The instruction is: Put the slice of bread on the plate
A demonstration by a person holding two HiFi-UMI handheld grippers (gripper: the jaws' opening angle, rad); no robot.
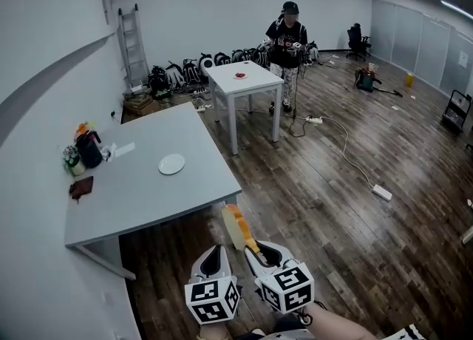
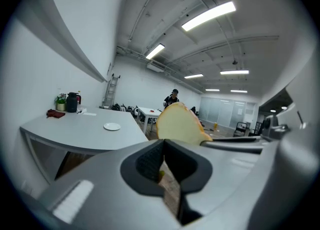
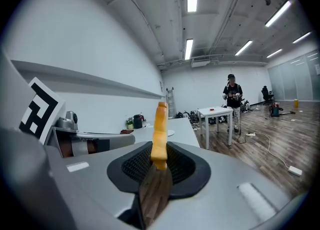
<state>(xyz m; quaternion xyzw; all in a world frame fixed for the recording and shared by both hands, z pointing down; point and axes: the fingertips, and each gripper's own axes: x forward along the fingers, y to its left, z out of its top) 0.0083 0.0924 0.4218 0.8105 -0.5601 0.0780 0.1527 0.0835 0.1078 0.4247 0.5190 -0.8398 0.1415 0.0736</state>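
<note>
- The slice of bread (image 3: 159,129) stands on edge between the jaws of the right gripper (image 3: 159,149). The pads press on its lower end, and the rest of it sticks out past the jaw tips.
- From the head view, the slice is in the air over the wooden floor (image 1: 332,205), near the closest corner of the grey tabletop (image 1: 140,198) but not over it.
- The left gripper (image 2: 163,146) is just beside the right one. Its jaws meet at the tips with nothing between them. In the left gripper view the bread shows off to the right, outside these jaws.
- The white plate (image 1: 171,164) lies flat and bare near the middle of the tabletop, well apart from the bread.
- At the wall end of the tabletop stand a black jug (image 1: 90,150) and a small potted plant (image 1: 72,157), with a dark red cloth (image 1: 81,187) near them.
- Farther back is a small white table (image 1: 244,80), with a person (image 1: 287,35) standing behind it.
- A ladder (image 1: 133,43) leans on the far wall.
</note>
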